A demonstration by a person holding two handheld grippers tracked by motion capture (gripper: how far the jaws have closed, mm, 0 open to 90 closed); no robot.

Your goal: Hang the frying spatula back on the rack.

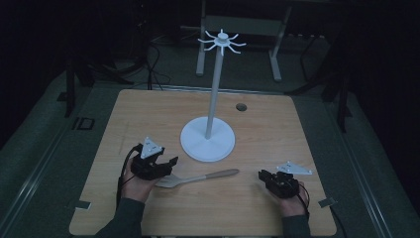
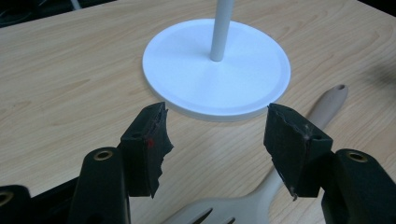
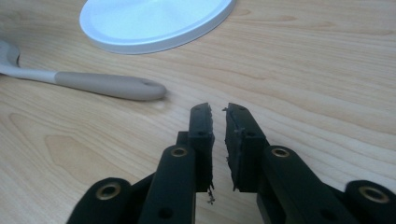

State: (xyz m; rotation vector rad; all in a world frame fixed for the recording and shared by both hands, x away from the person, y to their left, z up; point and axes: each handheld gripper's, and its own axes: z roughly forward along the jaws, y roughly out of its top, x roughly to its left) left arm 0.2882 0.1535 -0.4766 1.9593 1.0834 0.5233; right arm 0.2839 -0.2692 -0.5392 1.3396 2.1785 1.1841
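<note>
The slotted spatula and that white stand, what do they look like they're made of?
The slotted spatula looks like matte beige plastic or silicone: its surface is even and without grain, unlike the wood-grain table. The white stand looks like smooth painted metal or plastic, with a soft sheen on its round base. The pictures cannot settle which.

A white hook stand [image 1: 207,140] rises mid-table [image 1: 148,109], a dark round grommet [image 1: 241,107] behind it
</note>
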